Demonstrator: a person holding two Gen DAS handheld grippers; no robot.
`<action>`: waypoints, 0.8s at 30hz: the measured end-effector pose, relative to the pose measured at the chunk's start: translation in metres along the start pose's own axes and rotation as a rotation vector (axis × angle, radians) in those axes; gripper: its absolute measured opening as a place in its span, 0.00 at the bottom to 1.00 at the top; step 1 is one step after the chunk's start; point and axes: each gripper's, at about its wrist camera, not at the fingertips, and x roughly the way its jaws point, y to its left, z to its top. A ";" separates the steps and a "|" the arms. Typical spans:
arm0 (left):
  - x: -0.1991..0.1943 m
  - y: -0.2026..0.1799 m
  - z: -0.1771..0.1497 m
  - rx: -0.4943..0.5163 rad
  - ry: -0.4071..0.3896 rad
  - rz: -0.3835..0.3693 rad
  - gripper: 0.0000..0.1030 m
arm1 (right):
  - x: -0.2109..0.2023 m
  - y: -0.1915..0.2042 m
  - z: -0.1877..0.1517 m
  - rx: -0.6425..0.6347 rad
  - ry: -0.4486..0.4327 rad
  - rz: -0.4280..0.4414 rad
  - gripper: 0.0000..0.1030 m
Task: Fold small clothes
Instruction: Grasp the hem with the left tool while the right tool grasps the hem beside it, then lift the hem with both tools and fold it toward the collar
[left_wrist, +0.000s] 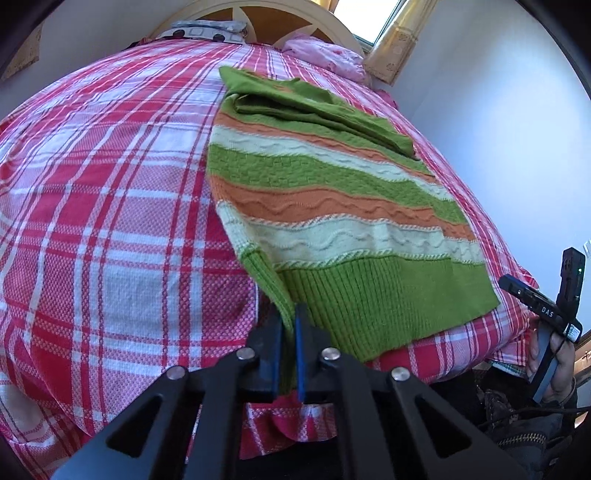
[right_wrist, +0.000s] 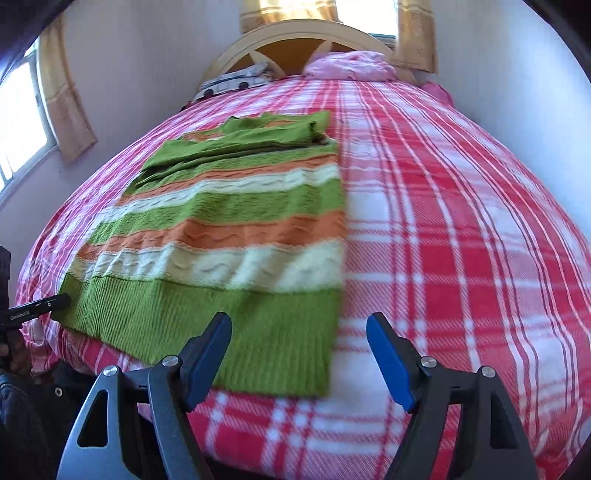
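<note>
A small knitted sweater (left_wrist: 332, 192) with green, orange and cream stripes lies on the red plaid bed cover (left_wrist: 110, 221), its sleeves folded over the chest at the far end. My left gripper (left_wrist: 289, 321) is shut on the near left corner of the green ribbed hem and lifts that corner slightly. In the right wrist view the sweater (right_wrist: 236, 236) lies flat to the left of centre. My right gripper (right_wrist: 299, 332) is open and empty, hovering just above the near right corner of the hem.
A cream wooden headboard (right_wrist: 306, 33) stands at the far end with a pink pillow (right_wrist: 351, 64) and a patterned pillow (right_wrist: 236, 79). White walls and curtained windows surround the bed. The plaid cover (right_wrist: 461, 240) stretches to the right of the sweater.
</note>
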 end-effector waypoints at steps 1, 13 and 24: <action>0.000 0.000 0.000 0.004 -0.001 0.001 0.06 | -0.001 -0.003 -0.003 0.008 0.006 0.005 0.74; 0.014 0.018 0.000 -0.062 0.014 0.012 0.06 | 0.013 -0.006 -0.024 0.059 0.046 0.082 0.16; -0.001 0.021 0.006 -0.081 -0.045 -0.107 0.05 | -0.001 -0.015 -0.017 0.133 -0.048 0.259 0.06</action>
